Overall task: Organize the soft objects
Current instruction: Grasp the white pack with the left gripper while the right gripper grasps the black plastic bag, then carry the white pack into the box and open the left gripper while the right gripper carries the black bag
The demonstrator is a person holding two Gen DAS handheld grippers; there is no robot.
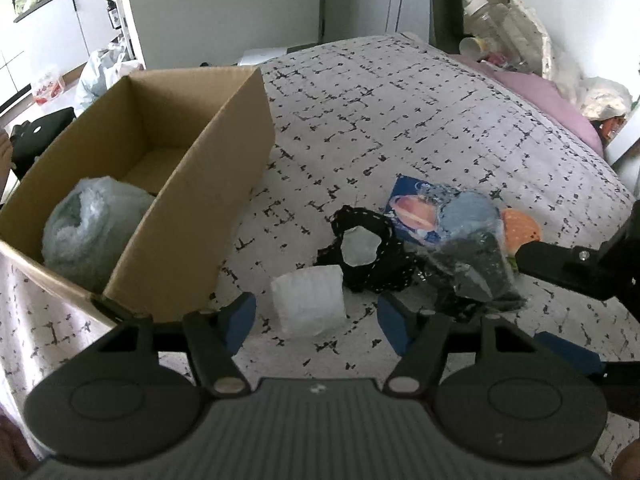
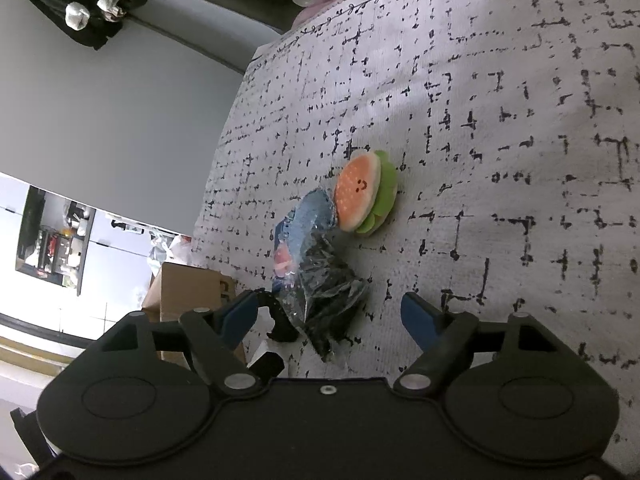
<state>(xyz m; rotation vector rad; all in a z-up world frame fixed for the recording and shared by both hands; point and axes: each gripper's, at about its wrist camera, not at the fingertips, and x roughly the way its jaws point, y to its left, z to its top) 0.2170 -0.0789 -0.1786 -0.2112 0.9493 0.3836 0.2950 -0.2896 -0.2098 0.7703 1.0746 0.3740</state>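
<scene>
A cardboard box (image 1: 224, 184) stands on the bed at the left with a bubble-wrap bundle (image 1: 92, 224) inside. My left gripper (image 1: 316, 320) is open and empty, with a white foam piece (image 1: 308, 300) lying between its fingers. Beyond it lie a black lace cloth (image 1: 368, 252), a clear plastic packet of dark and blue fabric (image 1: 464, 248) and a burger plush (image 1: 520, 228). My right gripper (image 2: 332, 316) is open, its fingers on either side of the near end of the packet (image 2: 324, 280). The burger plush (image 2: 366, 196) lies just beyond the packet.
The bed cover (image 1: 400, 120) is white with black marks. A pink pillow (image 1: 540, 96), plastic bottles (image 1: 492, 20) and bags lie at the head of the bed. A kitchen counter and bags stand past the box at the left.
</scene>
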